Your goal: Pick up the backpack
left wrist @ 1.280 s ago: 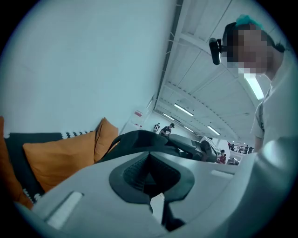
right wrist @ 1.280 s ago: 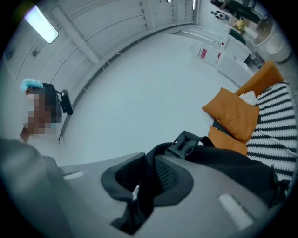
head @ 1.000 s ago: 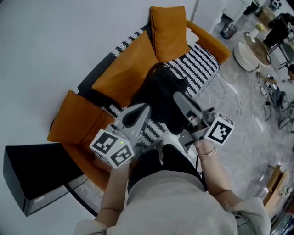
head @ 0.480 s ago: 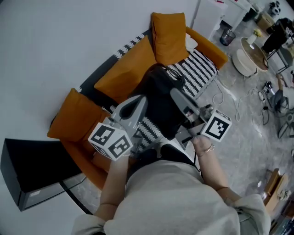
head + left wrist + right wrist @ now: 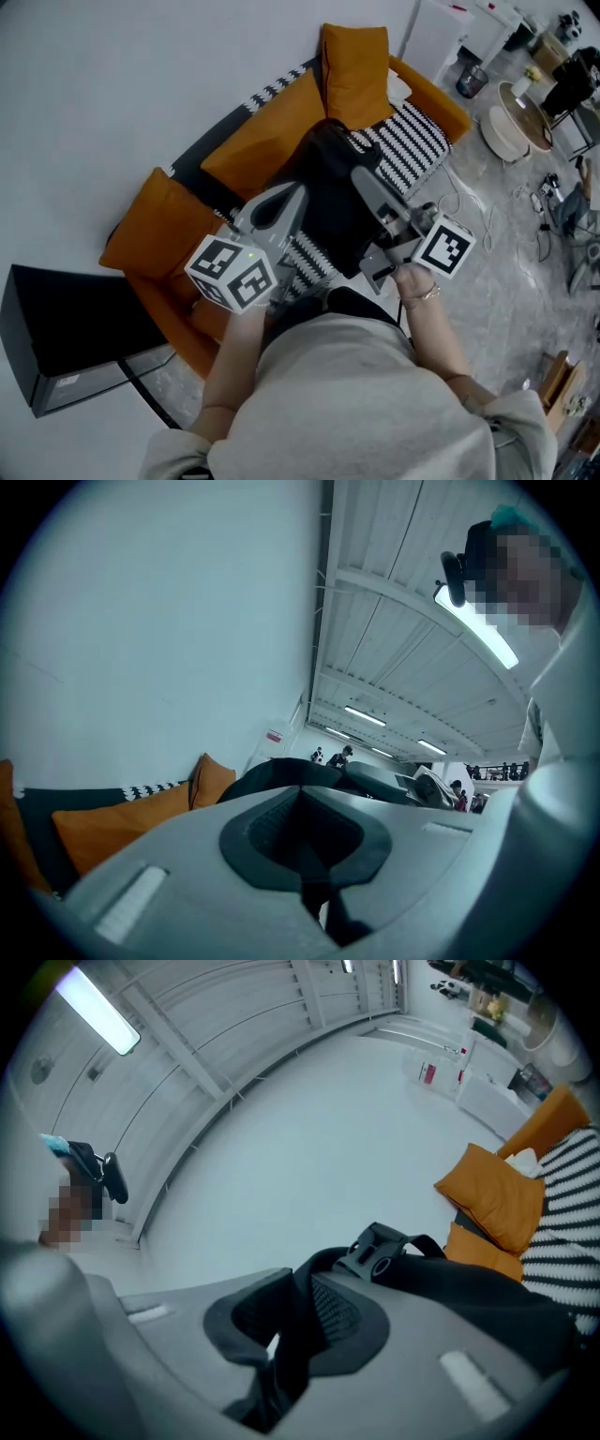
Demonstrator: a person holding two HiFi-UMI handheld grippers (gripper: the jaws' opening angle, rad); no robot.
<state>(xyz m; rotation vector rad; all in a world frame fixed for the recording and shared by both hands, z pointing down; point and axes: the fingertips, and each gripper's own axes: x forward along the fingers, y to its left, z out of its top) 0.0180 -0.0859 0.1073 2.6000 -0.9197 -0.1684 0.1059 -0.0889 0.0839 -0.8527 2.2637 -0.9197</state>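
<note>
The black backpack [image 5: 330, 202] hangs between my two grippers above the orange sofa [image 5: 258, 150]. On its left, my left gripper [image 5: 296, 195] is shut on a black strap [image 5: 307, 860] that runs down between its jaws. The bag's dark top [image 5: 281, 775] shows just beyond those jaws. My right gripper [image 5: 360, 180] is on the bag's right side, shut on another black strap [image 5: 292, 1330]. A plastic buckle [image 5: 377, 1251] sits on that strap just past the jaws. The bag's body [image 5: 487, 1288] stretches to the right in the right gripper view.
The sofa has orange cushions [image 5: 354, 56] and a black-and-white striped seat [image 5: 412, 141]. A black box [image 5: 66, 328] stands at the sofa's left end. To the right are a round white table [image 5: 511, 122], a dark bin [image 5: 469, 80] and cables [image 5: 487, 211] on the marbled floor.
Both grippers have risen a little with the backpack held between them. Their grips have not changed.
</note>
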